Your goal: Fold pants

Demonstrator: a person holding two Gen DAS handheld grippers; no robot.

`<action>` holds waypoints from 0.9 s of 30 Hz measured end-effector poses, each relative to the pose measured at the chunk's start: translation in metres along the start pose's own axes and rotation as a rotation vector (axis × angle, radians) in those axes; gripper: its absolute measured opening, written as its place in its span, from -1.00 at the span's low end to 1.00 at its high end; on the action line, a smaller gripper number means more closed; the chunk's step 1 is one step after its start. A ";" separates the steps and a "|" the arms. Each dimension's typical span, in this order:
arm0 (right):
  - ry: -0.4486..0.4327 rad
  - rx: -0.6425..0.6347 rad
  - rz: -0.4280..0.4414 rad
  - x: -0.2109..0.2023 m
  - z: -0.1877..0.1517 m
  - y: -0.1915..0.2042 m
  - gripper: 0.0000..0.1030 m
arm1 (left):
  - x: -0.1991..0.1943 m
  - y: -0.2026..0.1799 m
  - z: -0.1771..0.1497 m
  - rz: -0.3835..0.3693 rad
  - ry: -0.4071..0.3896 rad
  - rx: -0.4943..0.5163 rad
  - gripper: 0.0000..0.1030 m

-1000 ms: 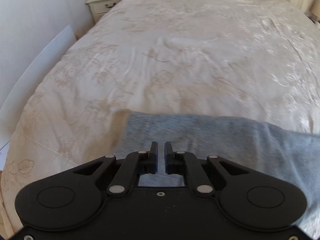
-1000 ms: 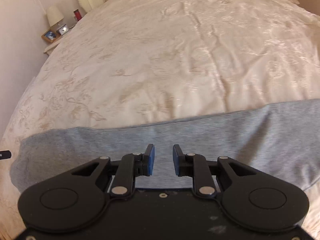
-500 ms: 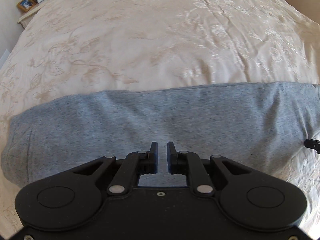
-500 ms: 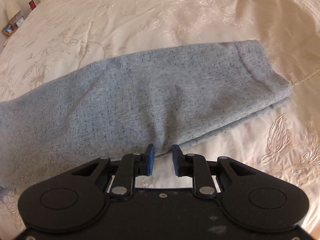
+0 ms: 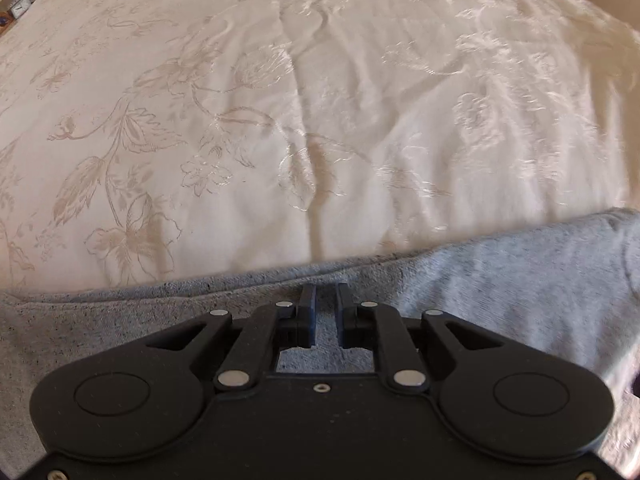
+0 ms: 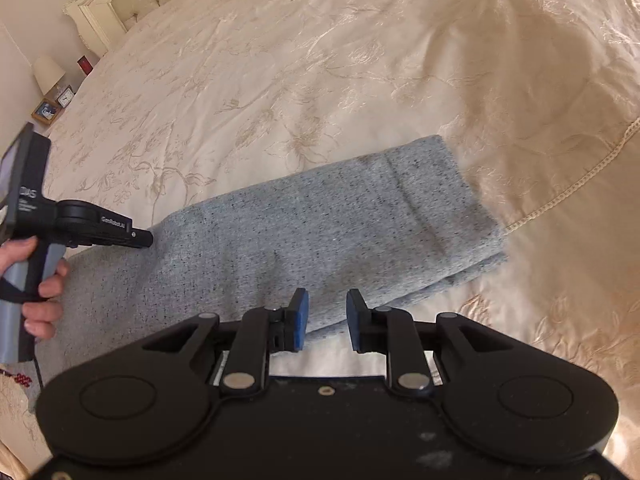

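Cream floral embroidered bedspread (image 6: 320, 80) carries the folded grey knit pants (image 6: 320, 224). My left tool (image 5: 323, 300) sits narrowly parted, gripping nothing, over the pants' far edge. My right tool (image 6: 327, 316) gapes wider, empty, at their near edge.

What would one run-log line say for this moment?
task: fold pants | pants: lying on bedspread | left tongs: open, over pants | right tongs: open, at near edge

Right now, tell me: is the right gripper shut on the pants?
No, the right gripper is open, with nothing between its fingers above the pants.
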State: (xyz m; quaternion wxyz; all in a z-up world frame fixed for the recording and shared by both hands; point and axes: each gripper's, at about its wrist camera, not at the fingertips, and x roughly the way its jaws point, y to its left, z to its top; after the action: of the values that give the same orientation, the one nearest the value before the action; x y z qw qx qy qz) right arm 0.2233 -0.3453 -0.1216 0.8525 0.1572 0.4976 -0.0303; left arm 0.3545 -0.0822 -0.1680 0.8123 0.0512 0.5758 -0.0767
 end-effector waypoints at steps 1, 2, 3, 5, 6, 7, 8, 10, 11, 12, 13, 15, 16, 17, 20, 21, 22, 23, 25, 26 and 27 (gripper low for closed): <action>-0.001 0.016 0.000 -0.002 0.001 -0.008 -0.52 | 0.010 0.001 0.005 0.023 0.024 -0.013 -0.62; 0.000 0.039 0.001 -0.003 0.002 -0.017 -0.51 | 0.016 0.004 0.009 0.024 0.032 -0.030 -0.62; 0.002 0.065 0.003 -0.004 0.003 -0.026 -0.49 | 0.018 0.007 0.013 0.027 0.020 -0.046 -0.61; 0.008 0.143 0.018 -0.006 0.006 -0.047 -0.44 | 0.021 0.010 0.022 0.084 0.021 -0.049 -0.60; 0.010 0.182 0.024 -0.006 0.006 -0.056 -0.42 | 0.022 0.013 0.025 0.084 0.035 -0.056 -0.61; 0.009 0.220 0.027 -0.005 0.006 -0.064 -0.41 | 0.020 0.016 0.027 0.074 0.041 -0.070 -0.61; 0.002 0.261 0.030 -0.005 0.006 -0.072 -0.41 | 0.014 0.020 0.028 0.069 0.041 -0.090 -0.61; -0.019 0.318 0.033 -0.005 0.011 -0.084 -0.39 | -0.004 0.026 0.028 0.081 0.006 -0.123 -0.61; -0.030 0.336 0.022 -0.003 0.015 -0.088 -0.38 | -0.012 0.027 0.026 0.081 -0.009 -0.126 -0.61; -0.037 0.345 0.004 -0.001 0.019 -0.091 -0.36 | -0.021 0.028 0.023 0.077 -0.020 -0.124 -0.61; -0.040 0.348 -0.015 0.003 0.023 -0.093 -0.34 | -0.030 0.027 0.018 0.076 -0.028 -0.120 -0.61; -0.037 0.359 -0.057 0.014 0.029 -0.095 -0.33 | -0.042 0.024 0.011 0.076 -0.034 -0.113 -0.61; -0.029 0.373 -0.076 0.021 0.030 -0.097 -0.33 | -0.046 0.021 0.008 0.077 -0.038 -0.106 -0.61; -0.013 0.390 -0.090 0.027 0.030 -0.099 -0.33 | -0.050 0.017 0.003 0.076 -0.041 -0.098 -0.61; 0.059 0.444 -0.122 0.045 0.021 -0.107 -0.31 | -0.060 0.008 -0.015 0.077 -0.031 -0.070 -0.61; 0.057 0.466 -0.120 0.045 0.017 -0.109 -0.31 | -0.058 0.000 -0.014 0.078 -0.018 -0.058 -0.61; 0.040 0.486 -0.115 0.043 0.013 -0.110 -0.32 | -0.060 -0.003 -0.021 0.079 -0.008 -0.050 -0.61; 0.027 0.496 -0.114 0.039 0.009 -0.110 -0.32 | -0.060 -0.005 -0.026 0.080 0.001 -0.043 -0.61; 0.023 0.498 -0.116 0.036 0.004 -0.110 -0.30 | -0.061 -0.008 -0.038 0.081 0.018 -0.032 -0.61; 0.026 0.498 -0.107 0.036 0.002 -0.109 -0.29 | -0.062 -0.009 -0.043 0.080 0.026 -0.028 -0.61; 0.028 0.498 -0.095 0.037 -0.001 -0.110 -0.29 | -0.063 -0.011 -0.050 0.081 0.036 -0.024 -0.61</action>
State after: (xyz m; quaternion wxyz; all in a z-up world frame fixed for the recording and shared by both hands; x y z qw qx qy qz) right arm 0.2183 -0.4456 -0.1797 0.7783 0.3392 0.4932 -0.1896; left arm 0.2859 -0.0799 -0.1255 0.8048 0.0662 0.5887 -0.0357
